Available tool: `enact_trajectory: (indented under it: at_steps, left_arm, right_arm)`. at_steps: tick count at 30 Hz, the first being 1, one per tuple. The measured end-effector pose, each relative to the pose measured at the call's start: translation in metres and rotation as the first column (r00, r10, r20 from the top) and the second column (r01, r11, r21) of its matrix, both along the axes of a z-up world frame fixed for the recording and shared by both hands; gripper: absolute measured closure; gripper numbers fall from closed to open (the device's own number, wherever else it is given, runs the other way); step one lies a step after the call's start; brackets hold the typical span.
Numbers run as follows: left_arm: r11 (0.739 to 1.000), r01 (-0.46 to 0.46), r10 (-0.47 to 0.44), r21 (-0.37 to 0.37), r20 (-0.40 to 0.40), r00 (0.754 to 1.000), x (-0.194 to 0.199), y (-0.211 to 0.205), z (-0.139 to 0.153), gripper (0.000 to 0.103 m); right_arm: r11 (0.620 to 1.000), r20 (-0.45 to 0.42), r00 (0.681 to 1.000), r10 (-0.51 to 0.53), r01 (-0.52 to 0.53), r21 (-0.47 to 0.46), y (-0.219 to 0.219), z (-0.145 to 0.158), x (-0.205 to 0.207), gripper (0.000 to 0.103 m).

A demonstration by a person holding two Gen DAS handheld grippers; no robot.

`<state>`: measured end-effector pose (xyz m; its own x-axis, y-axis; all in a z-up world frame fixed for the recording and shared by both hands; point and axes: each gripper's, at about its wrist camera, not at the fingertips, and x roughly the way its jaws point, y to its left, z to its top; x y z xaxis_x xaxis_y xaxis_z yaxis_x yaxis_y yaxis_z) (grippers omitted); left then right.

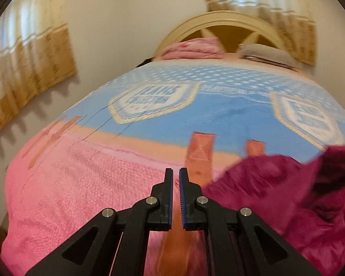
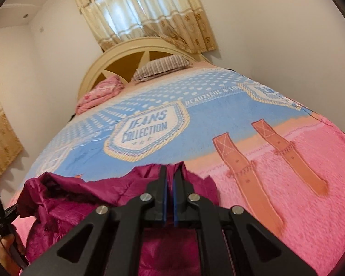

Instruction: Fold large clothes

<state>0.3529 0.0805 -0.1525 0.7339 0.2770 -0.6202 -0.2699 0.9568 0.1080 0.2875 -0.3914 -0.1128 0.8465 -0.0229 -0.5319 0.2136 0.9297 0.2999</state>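
A large magenta fleece garment (image 1: 287,195) lies crumpled at the near end of the bed, at the lower right of the left wrist view. In the right wrist view the garment (image 2: 85,197) fills the lower left. My right gripper (image 2: 169,172) is shut on a raised fold of the garment, with cloth pinched between its blue pads. My left gripper (image 1: 176,174) hangs above the pink blanket just left of the garment, its jaws nearly closed with a narrow gap and nothing between them.
The bed is covered by a pink and blue blanket (image 2: 310,184) printed "JEANS COLLECTION". A folded pink quilt (image 2: 99,94) and a striped pillow (image 2: 161,67) lie by the headboard (image 2: 117,57). Curtains (image 2: 145,11) hang behind. The left hand-held gripper's body (image 2: 0,216) shows at the left edge.
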Motion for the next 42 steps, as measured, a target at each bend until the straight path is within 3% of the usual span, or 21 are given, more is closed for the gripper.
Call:
enact_trajectory:
  at_steps: [3,5,6,7,8,9,10,11,12,14,16,20,23,25,26,28,32,35,42]
  left_arm:
    - [0.998,-0.059,0.059,-0.02,-0.015,0.998,0.016,0.007,0.003,0.098]
    - [0.996,-0.09,0.09,0.01,-0.011,0.996,0.014,0.007,0.011,0.098]
    - [0.994,-0.101,0.101,0.03,0.002,0.995,0.011,0.007,0.015,0.098]
    - [0.992,-0.115,0.114,0.057,0.028,0.993,0.006,0.006,0.02,0.098]
    - [0.986,-0.143,0.138,0.088,0.063,0.988,-0.001,0.006,0.026,0.096]
    - [0.98,-0.169,0.16,0.107,0.089,0.983,-0.003,0.006,0.031,0.086]
    - [0.977,-0.182,0.171,0.111,0.104,0.98,-0.005,0.008,0.034,0.071]
    - [0.971,-0.206,0.193,0.118,0.117,0.974,-0.009,0.011,0.038,0.029]
    - [0.954,-0.263,0.242,0.145,0.146,0.959,-0.015,0.013,0.044,0.006]
    - [0.949,-0.277,0.24,0.148,0.227,0.944,-0.033,0.011,0.054,0.006]
    - [0.97,-0.207,0.167,0.13,0.263,0.95,-0.051,-0.002,0.06,0.006]
    - [0.971,-0.059,-0.011,0.23,0.292,0.956,-0.078,-0.062,0.058,0.006]
    - [0.932,0.061,-0.168,0.357,0.276,0.946,-0.08,-0.114,0.039,0.005]
    - [0.9,0.116,-0.228,0.421,0.226,0.947,-0.07,-0.136,0.024,0.005]
    - [0.88,0.132,-0.237,0.455,0.18,0.955,-0.059,-0.146,0.012,0.005]
    - [0.871,0.144,-0.218,0.471,0.107,0.97,-0.036,-0.15,-0.006,0.005]
    - [0.908,0.109,-0.113,0.404,-0.014,0.993,0.012,-0.133,-0.033,0.005]
    - [0.933,0.112,-0.096,0.342,-0.063,0.993,0.028,-0.128,-0.045,0.005]
    - [0.94,0.13,-0.106,0.314,-0.093,0.99,0.037,-0.134,-0.057,0.004]
  right_arm:
    - [1.0,-0.03,1.0,-0.001,0.001,-0.014,-0.001,-0.009,0.029,0.096]
    - [0.998,-0.072,0.997,0.01,-0.014,-0.061,0.005,-0.015,0.047,0.093]
    - [0.997,-0.077,0.997,0.011,-0.017,-0.071,0.006,-0.017,0.051,0.078]
    - [0.997,-0.078,0.997,0.001,-0.007,-0.082,0.006,-0.019,0.052,0.045]
    - [0.996,-0.072,0.997,-0.016,0.01,-0.089,0.006,-0.018,0.05,0.029]
    - [0.995,-0.046,0.998,-0.042,0.038,-0.095,0.006,-0.016,0.045,0.02]
    - [0.993,-0.019,0.998,-0.059,0.057,-0.106,0.006,-0.013,0.037,0.02]
    - [0.991,-0.016,0.998,-0.06,0.057,-0.12,0.008,-0.011,0.033,0.02]
    - [0.988,-0.017,0.998,-0.06,0.057,-0.141,0.011,-0.008,0.027,0.02]
    - [0.985,-0.01,0.998,-0.058,0.055,-0.163,0.021,-0.001,0.014,0.02]
    - [0.983,0.01,0.999,-0.033,0.034,-0.178,0.036,0.006,-0.001,0.02]
    - [0.967,0.031,0.998,0.051,-0.042,-0.25,0.084,0.006,-0.027,0.017]
    - [0.92,-0.013,0.986,0.169,-0.162,-0.358,0.127,-0.011,-0.025,0.013]
    - [0.881,-0.035,0.982,0.186,-0.183,-0.437,0.143,-0.022,-0.016,0.013]
    - [0.872,-0.059,0.981,0.184,-0.19,-0.451,0.145,-0.028,-0.007,0.013]
    - [0.871,-0.099,0.98,0.174,-0.2,-0.45,0.142,-0.035,0.01,0.013]
    - [0.898,-0.17,0.977,0.127,-0.187,-0.4,0.122,-0.053,0.039,0.014]
    - [0.923,-0.194,0.976,0.103,-0.167,-0.348,0.111,-0.069,0.045,0.015]
    - [0.943,-0.238,0.965,0.107,-0.174,-0.282,0.1,-0.082,0.055,0.014]
